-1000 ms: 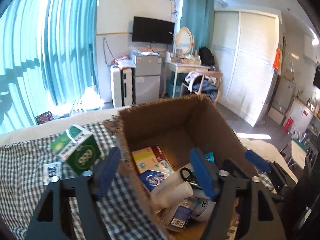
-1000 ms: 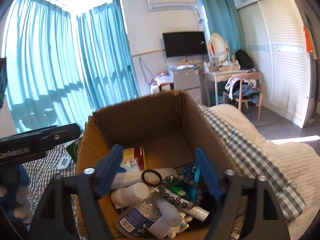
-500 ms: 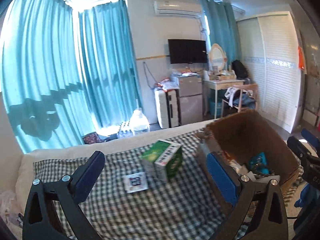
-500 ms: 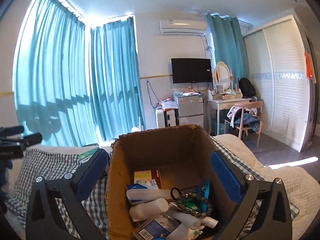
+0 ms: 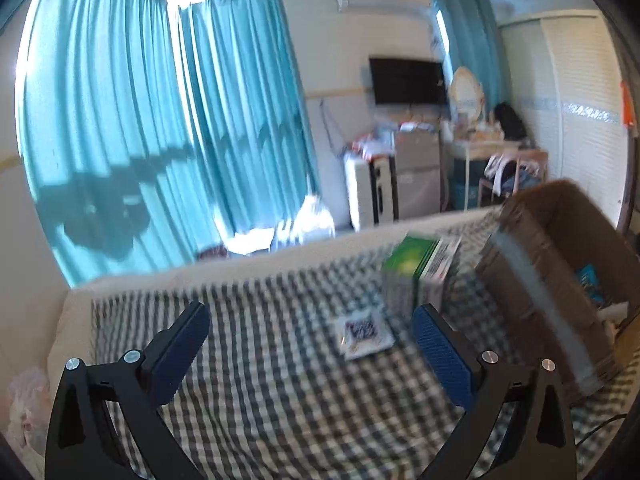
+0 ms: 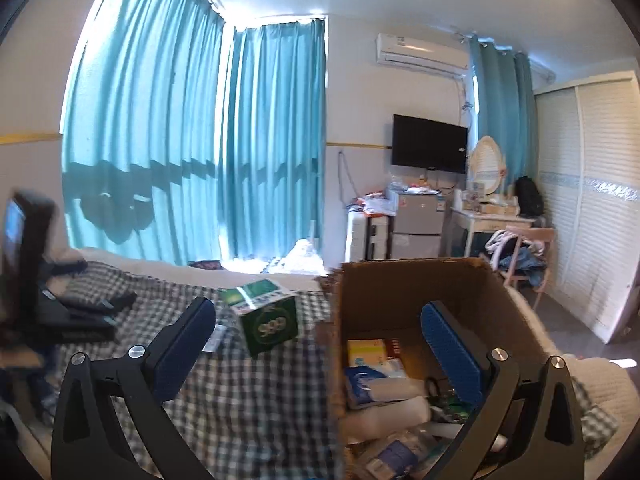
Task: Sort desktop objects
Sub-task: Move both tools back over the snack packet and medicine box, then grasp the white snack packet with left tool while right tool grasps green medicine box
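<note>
Both grippers, left [image 5: 308, 334] & right [image 6: 316, 334], have fingers spread, empty. Green cardboard box [image 6: 266, 314] and small white sachet [image 5: 363, 332] lie on checked cloth [image 5: 260, 380] beside brown carton [image 6: 416, 292], probably waiting for pickup.

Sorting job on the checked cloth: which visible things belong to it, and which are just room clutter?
Job: green box, small white packet, cardboard box of toiletries, both open grippers.
Clutter: television, dressing table, chair, curtains.

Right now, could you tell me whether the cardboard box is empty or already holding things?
Holding things. The cardboard box is open-topped, and the right wrist view shows bottles and packets piled inside.
</note>
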Demonstrator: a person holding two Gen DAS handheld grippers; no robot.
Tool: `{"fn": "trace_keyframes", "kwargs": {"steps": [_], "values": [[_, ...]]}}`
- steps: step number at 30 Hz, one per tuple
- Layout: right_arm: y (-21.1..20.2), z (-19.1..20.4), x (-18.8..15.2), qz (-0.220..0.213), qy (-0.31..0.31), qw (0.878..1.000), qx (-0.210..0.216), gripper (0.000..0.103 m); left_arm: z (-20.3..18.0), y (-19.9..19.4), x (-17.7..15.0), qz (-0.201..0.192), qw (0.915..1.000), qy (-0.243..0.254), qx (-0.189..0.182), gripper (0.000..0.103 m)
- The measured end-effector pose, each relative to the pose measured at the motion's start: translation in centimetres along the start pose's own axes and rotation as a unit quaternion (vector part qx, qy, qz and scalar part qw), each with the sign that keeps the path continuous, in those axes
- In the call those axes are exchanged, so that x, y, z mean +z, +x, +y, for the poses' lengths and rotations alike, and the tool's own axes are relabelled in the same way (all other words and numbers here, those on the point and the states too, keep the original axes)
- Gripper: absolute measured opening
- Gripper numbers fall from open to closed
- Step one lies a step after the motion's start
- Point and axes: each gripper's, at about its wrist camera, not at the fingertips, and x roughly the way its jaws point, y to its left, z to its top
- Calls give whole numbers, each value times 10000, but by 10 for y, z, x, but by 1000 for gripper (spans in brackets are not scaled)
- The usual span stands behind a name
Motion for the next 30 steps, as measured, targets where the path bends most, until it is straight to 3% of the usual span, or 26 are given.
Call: {"fn": "trace_keyframes", "kwargs": {"steps": [4,7,10,16,21,22,24,26,27,30], "values": [[18,25,-5,279,-33,9976,632,100,14,48,-24,603,9962,-520,-354,103],[38,46,-12,507,-160,9962,686,98,10,74,-35,887,9940,-518,-389,103],[58,57,-18,722,93,9937,850,98,4,98,-42,1199,9902,-492,-515,103],[88,80,-24,761,39,9954,578,98,-9,131,-35,1222,9856,-771,-877,103],[117,88,-32,877,-47,9934,735,101,-21,160,-44,1392,9810,-876,-1029,102],[123,91,-35,927,-80,9929,740,101,-22,168,-46,1496,9796,-846,-1038,93],[134,92,-40,1006,-57,9928,646,101,-26,173,-51,1594,9792,-612,-1095,86],[146,90,-44,1113,104,9921,567,101,-23,167,-51,1515,9796,-567,-1196,65],[152,88,-46,1161,188,9917,524,101,-20,165,-50,1488,9787,-651,-1254,50],[166,86,-49,1241,381,9912,258,101,-3,161,-47,1453,9763,-915,-1320,38]]}}
